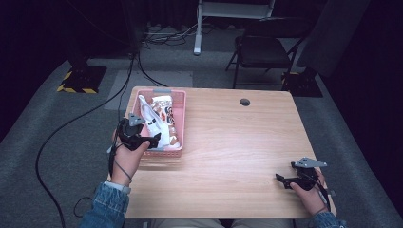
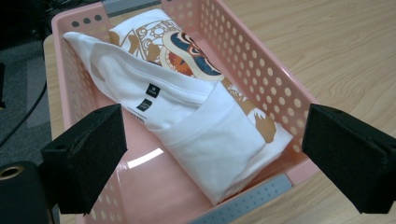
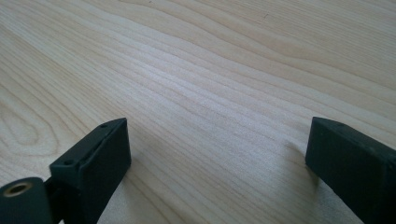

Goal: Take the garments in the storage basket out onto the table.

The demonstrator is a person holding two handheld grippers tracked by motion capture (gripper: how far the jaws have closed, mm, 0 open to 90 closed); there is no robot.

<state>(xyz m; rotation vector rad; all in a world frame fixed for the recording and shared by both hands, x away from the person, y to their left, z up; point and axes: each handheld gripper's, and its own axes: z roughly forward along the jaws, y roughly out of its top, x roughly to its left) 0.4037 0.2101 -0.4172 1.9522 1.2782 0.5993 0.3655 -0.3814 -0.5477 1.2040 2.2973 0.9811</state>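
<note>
Looking down from the high view, the left tool hangs at the near left corner of a pink perforated basket, and a folded white T-shirt with an orange and blue print lies inside it, just ahead of the tool and running away from it; the right tool sits low over the bare wooden surface, well apart from the basket. In the left gripper view the left tool's jaws stand wide apart with nothing between them, the T-shirt lying ahead of and below them, its thick folded end nearest and leaning toward the basket wall on the jaw's right side. The cloth looks light, soft and limp, so it would likely sag and unfold if lifted by one loose layer; the best hold seems to be the near folded end, where several layers stack and the pads can pinch the whole bundle. It should not slip much on foam pads. In the right gripper view the right tool's jaws are likewise spread, empty, just above the surface.
</note>
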